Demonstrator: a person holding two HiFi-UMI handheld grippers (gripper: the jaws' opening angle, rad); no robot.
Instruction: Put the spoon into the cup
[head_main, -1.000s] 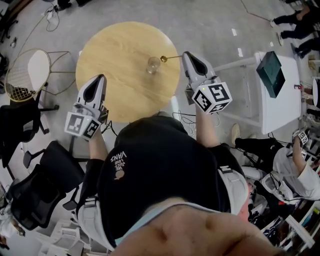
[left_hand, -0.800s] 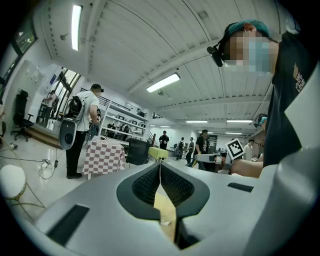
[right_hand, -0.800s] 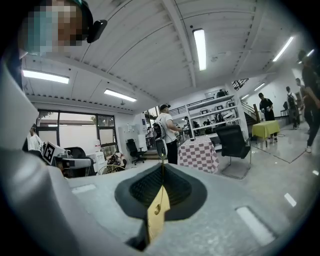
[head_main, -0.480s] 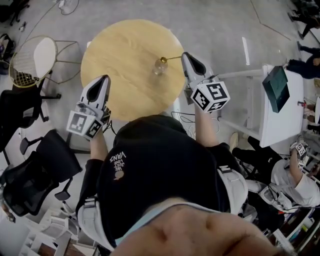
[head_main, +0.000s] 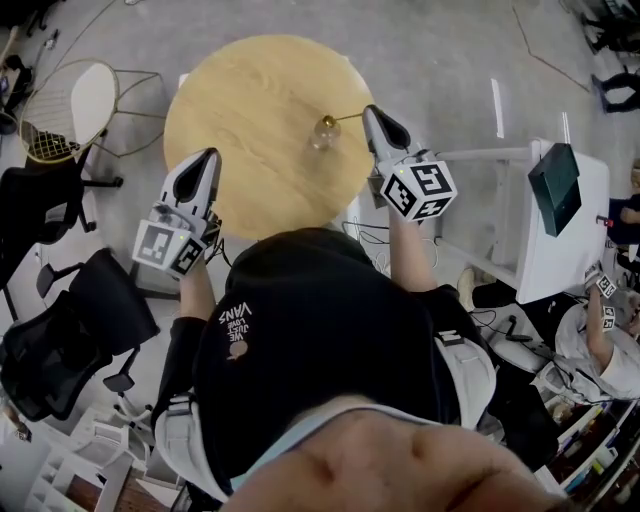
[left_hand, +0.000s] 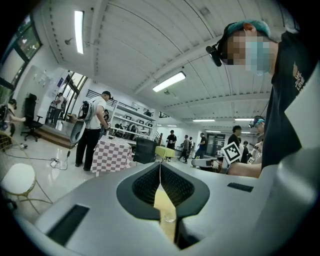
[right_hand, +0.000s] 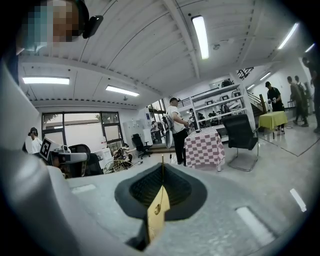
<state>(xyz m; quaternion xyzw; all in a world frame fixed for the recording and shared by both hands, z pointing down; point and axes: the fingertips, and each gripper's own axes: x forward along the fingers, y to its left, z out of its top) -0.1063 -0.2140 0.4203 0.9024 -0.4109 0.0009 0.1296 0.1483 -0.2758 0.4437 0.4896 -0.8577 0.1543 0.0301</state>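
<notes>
Two grippers, both closed. The right gripper (head_main: 372, 113) has its fingers clamped on the handle end of a slim gold metal spoon (head_main: 346, 116). Its bowl sits at the rim of the small clear glass cup (head_main: 322, 134) on the round wooden bench (head_main: 240, 110). The left gripper (head_main: 200, 158), near left, holds nothing. The spoon is probably light, stiff and slippery, and the cup fragile and easily tipped. Whether the bowl is inside the cup is too small to tell.

One spoon (head_main: 348, 116), one cup (head_main: 322, 136) — one table (head_main: 240, 100)
</notes>
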